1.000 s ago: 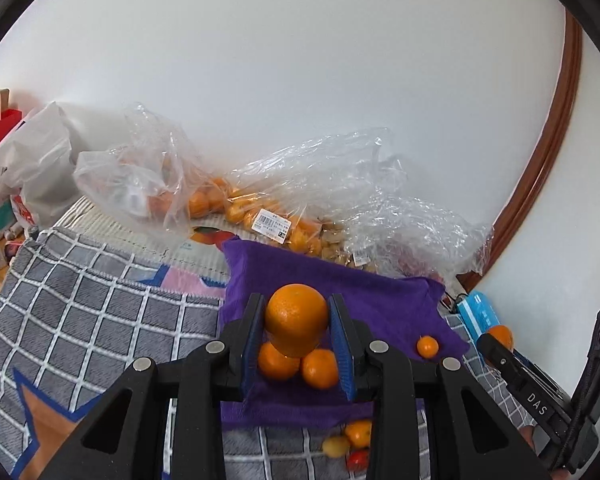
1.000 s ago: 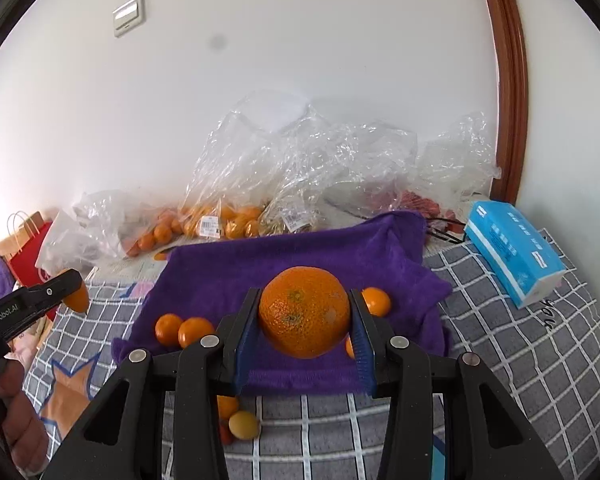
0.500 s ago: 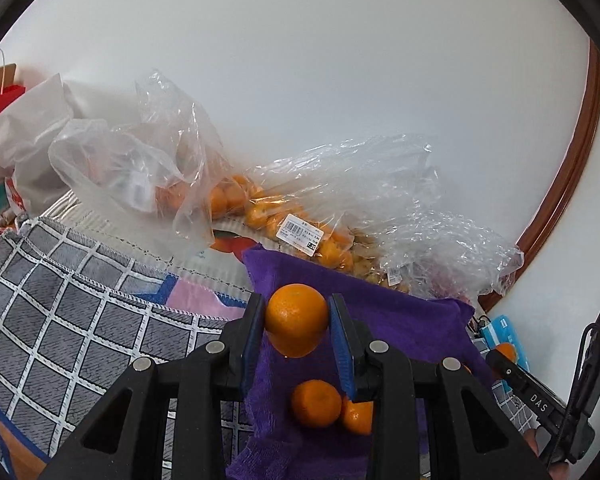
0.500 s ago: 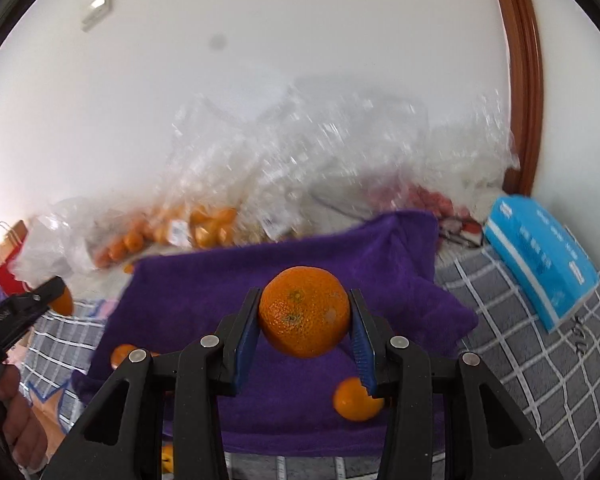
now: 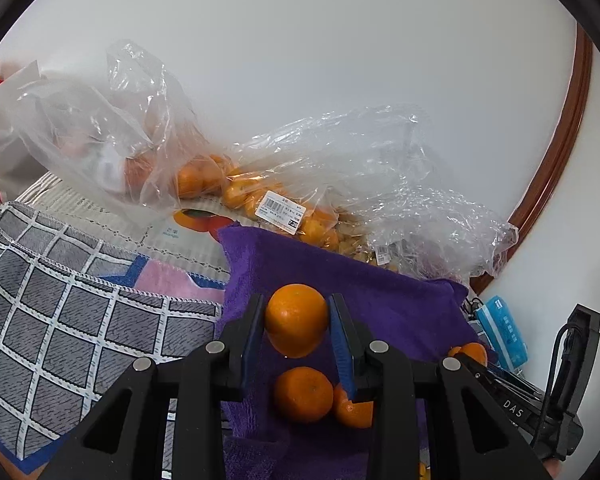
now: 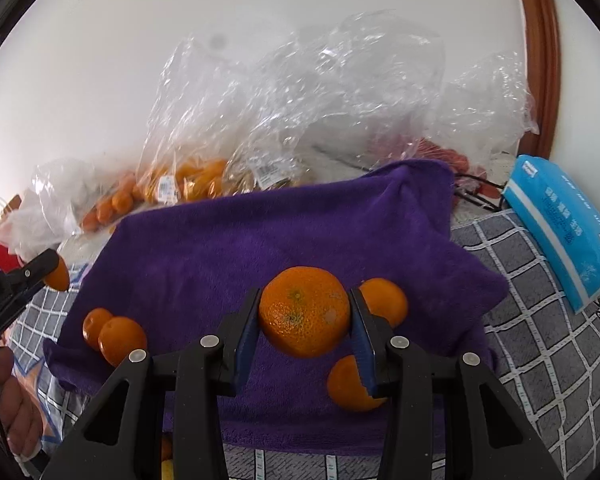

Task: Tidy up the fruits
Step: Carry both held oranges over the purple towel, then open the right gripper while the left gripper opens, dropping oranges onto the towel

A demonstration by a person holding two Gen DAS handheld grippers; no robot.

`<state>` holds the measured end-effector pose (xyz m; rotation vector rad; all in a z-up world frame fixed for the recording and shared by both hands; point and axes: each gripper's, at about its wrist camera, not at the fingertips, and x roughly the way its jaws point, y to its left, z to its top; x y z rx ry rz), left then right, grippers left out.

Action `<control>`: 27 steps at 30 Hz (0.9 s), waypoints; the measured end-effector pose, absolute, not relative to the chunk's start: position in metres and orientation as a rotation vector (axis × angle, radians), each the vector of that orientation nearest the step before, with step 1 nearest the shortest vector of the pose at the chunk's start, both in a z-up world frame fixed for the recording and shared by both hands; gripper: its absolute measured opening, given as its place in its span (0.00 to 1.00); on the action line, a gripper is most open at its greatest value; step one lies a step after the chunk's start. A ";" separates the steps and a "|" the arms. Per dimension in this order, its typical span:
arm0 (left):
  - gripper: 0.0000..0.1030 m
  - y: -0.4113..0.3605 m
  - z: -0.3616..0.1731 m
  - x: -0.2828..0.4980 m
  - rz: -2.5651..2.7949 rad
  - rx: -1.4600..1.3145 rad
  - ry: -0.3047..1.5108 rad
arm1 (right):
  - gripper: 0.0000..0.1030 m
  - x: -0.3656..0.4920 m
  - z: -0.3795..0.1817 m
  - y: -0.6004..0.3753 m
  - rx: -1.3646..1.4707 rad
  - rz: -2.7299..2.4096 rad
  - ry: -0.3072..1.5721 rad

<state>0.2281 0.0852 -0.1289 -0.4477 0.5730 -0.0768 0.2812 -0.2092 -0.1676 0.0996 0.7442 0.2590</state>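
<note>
Gripping small orange (image 5: 296, 320) in left tool (image 5: 296, 305), with pads clamped on both its sides, hanging it just above the near left part of the purple towel (image 5: 380, 300). Gripping bigger orange (image 6: 304, 312) in right tool (image 6: 304, 300) the same way, squeezed tight between the pads, hovering it over the near right part of the towel.

Having dropped and closed in on the towel with both tools over the last second. Seeing the towel fill far more of each view than a second ago. Keeping both grips unchanged. Now hanging small orange right over the left pair of oranges (image 5: 303, 394) lying touching each other on the towel. Holding bigger orange between, and in front of, the two right-side oranges (image 6: 384, 300) lying on the towel. Cannot tell the gap left to the cloth.

Reading this as carrying ending and placing starting, probably adding one fruit to each group on the towel. Not releasing either yet. Needing a soft last lowering beside the lying fruit, not onto it. Otherwise risking knocking them toward the towel's near edge.

Leaving more fruit bagged in clear plastic bags (image 6: 188, 176) past the towel's far edge. Ignoring blue tissue pack (image 6: 560, 220) lying right of the towel.
</note>
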 end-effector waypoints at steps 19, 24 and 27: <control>0.30 0.072 -0.146 0.240 -0.076 -0.412 0.627 | 0.42 0.280 -0.170 -0.204 0.129 0.323 0.763; 0.30 0.071 -0.148 0.243 -0.082 -0.406 0.646 | 0.49 0.277 -0.167 -0.209 0.156 0.320 0.741; 0.30 0.069 -0.148 0.242 -0.078 -0.394 0.645 | 0.49 0.275 -0.165 -0.209 0.154 0.314 0.730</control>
